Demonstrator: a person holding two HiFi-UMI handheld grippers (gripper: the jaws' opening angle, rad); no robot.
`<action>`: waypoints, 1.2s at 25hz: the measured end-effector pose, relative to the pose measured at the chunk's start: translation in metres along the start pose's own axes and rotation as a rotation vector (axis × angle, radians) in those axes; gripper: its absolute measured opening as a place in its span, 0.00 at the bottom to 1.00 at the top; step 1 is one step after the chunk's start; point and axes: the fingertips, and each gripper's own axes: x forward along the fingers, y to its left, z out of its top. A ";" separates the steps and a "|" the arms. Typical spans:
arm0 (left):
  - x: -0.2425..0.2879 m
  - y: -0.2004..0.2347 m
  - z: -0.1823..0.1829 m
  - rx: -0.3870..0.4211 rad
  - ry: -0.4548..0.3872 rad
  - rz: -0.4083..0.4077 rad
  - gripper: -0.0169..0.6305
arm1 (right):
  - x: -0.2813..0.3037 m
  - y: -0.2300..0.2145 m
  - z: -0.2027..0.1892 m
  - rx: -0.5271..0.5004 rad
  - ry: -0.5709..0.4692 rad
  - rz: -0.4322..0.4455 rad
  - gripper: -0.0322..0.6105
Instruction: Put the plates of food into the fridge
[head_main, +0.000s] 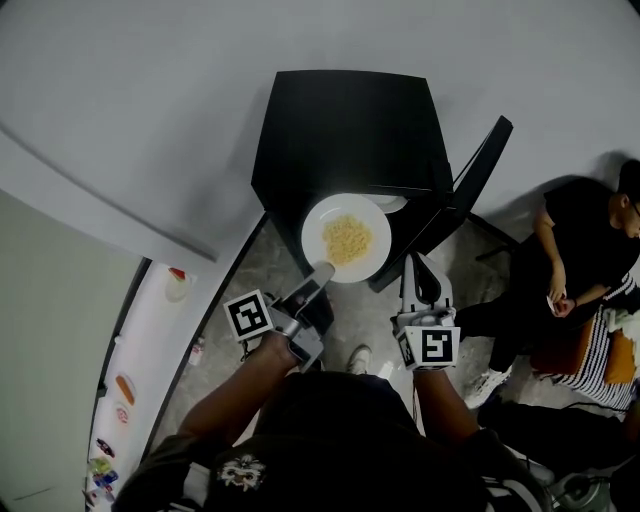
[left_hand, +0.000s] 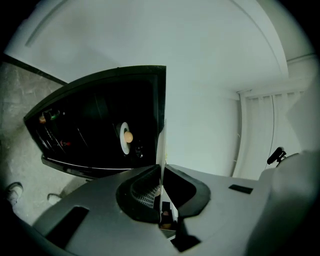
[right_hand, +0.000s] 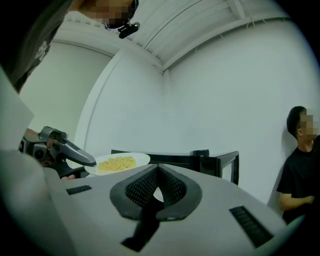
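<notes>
A white plate of yellow noodles (head_main: 346, 240) hangs in front of the small black fridge (head_main: 345, 130), level with its open front. My left gripper (head_main: 320, 272) is shut on the plate's near rim. In the left gripper view the rim (left_hand: 161, 150) shows edge-on as a thin white line between the closed pads of the left gripper (left_hand: 161, 172). Inside the fridge stands another white plate (left_hand: 123, 138) with a round bun on it. My right gripper (head_main: 416, 270) is shut and holds nothing, to the right of the plate. In the right gripper view the right gripper (right_hand: 158, 170) points at the noodle plate (right_hand: 119, 162).
The fridge door (head_main: 478, 175) stands open to the right. A person in black (head_main: 580, 250) sits at the far right. A white shelf with several small items (head_main: 130, 390) runs along the left. Grey floor (head_main: 240, 280) lies between the shelf and the fridge.
</notes>
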 end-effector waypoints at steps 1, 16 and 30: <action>-0.002 0.005 0.000 -0.001 -0.002 0.010 0.08 | -0.001 -0.001 -0.004 -0.005 0.007 0.002 0.09; -0.015 0.089 0.029 -0.016 -0.083 0.147 0.08 | 0.000 0.008 -0.011 -0.012 0.034 0.019 0.09; 0.010 0.132 0.092 0.001 -0.165 0.220 0.08 | 0.002 0.044 -0.009 -0.005 0.019 0.069 0.09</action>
